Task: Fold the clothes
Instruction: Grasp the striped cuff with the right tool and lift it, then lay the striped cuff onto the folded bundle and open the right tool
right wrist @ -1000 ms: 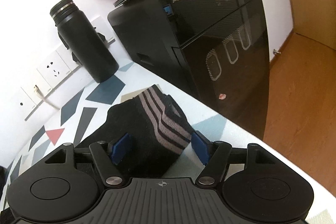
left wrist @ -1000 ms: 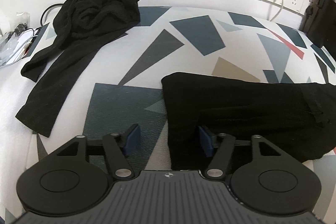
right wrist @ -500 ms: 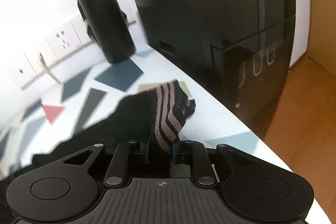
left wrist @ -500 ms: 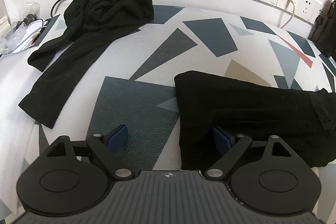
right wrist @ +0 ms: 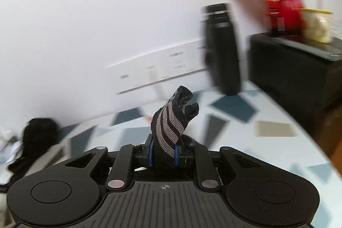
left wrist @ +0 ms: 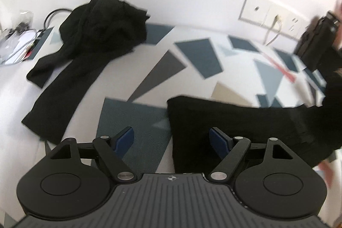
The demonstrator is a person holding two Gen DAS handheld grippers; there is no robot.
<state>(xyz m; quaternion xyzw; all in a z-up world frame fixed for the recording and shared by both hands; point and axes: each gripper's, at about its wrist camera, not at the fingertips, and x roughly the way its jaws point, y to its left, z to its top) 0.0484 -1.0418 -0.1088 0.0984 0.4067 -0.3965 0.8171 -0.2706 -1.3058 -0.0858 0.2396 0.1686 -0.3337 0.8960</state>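
The right gripper [right wrist: 163, 152] is clenched on the grey-striped cuff [right wrist: 171, 123] of the long black knit garment [left wrist: 245, 121], lifting it off the geometric-patterned tabletop [left wrist: 192, 52]. The left gripper [left wrist: 172, 140] hangs released, jaws straddling the garment's near corner at 12 o'clock. To fold well, carry the cuff over toward 9 o'clock, probably pinning that corner; blur hides the middle. A crumpled black clothing pile [left wrist: 102, 25] waits at 10 o'clock.
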